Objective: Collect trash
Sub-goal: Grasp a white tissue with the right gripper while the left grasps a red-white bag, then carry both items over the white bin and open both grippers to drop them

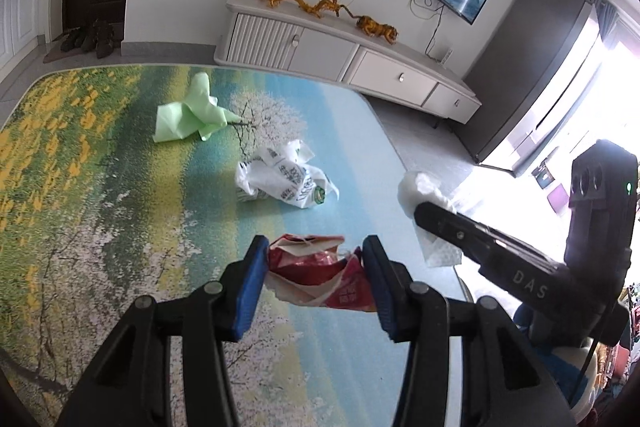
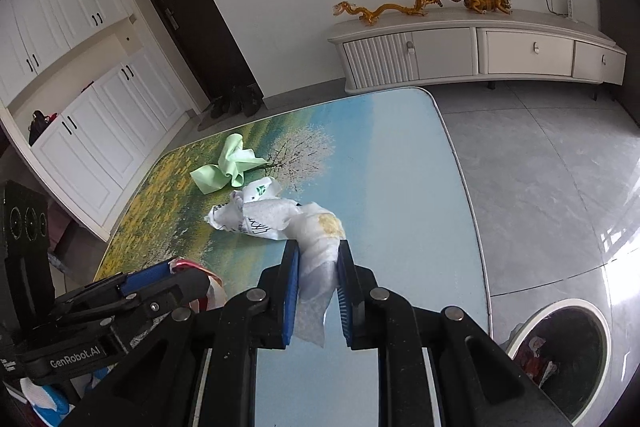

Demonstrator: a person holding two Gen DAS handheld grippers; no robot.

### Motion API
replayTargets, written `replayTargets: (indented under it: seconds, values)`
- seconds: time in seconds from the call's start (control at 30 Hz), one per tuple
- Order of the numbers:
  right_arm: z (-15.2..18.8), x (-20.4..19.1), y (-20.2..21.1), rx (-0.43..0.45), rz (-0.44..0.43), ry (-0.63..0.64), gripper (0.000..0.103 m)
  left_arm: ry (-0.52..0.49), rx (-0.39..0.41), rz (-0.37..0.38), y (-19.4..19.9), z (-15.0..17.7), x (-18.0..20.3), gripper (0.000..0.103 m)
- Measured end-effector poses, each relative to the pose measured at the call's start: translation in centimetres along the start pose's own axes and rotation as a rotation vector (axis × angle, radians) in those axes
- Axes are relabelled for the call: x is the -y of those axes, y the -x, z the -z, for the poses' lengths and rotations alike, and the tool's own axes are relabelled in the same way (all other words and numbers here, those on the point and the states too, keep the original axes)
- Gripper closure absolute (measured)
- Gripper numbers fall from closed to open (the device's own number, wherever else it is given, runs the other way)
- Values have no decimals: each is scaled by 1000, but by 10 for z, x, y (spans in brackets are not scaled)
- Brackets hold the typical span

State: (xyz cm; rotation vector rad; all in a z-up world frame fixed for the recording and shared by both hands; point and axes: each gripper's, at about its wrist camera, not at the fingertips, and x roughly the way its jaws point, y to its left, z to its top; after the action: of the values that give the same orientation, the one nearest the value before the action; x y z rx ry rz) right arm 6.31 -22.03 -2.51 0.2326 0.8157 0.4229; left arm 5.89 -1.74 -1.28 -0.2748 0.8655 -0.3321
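My left gripper [image 1: 314, 259] is shut on a crumpled red wrapper [image 1: 320, 275], held just above the picture-printed table [image 1: 100, 207]. My right gripper [image 2: 318, 259] is shut on a stained white tissue [image 2: 320, 239]; from the left wrist view the same tissue [image 1: 420, 191] shows at the tip of that gripper. Lying on the table are a white printed plastic bag [image 1: 284, 179] and a crumpled green paper [image 1: 188, 115]. In the right wrist view the bag [image 2: 248, 211] lies just beyond the tissue and the green paper [image 2: 228, 167] farther back.
A round white trash bin [image 2: 560, 351] with rubbish inside stands on the grey floor at the table's right side. Beyond the table are a white TV cabinet [image 2: 480, 51] with golden dragon ornaments [image 2: 384, 9], a wall television and a dark door [image 2: 196, 11].
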Motion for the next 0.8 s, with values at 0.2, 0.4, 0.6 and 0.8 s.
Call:
replayTargets:
  seconds: [0.2, 0.4, 0.6, 0.8]
  values:
    - [2, -8, 35, 58, 6, -5, 86, 4, 73, 20, 37, -11, 7, 57]
    - [7, 1, 75, 129, 37, -31, 86, -5, 125, 58, 63, -16, 22, 57]
    - [13, 29, 123, 211, 92, -87, 86, -59, 133, 122, 71, -20, 65, 57]
    - [28, 85, 166, 271, 186, -186, 86, -151, 99, 193, 52, -21, 129, 57]
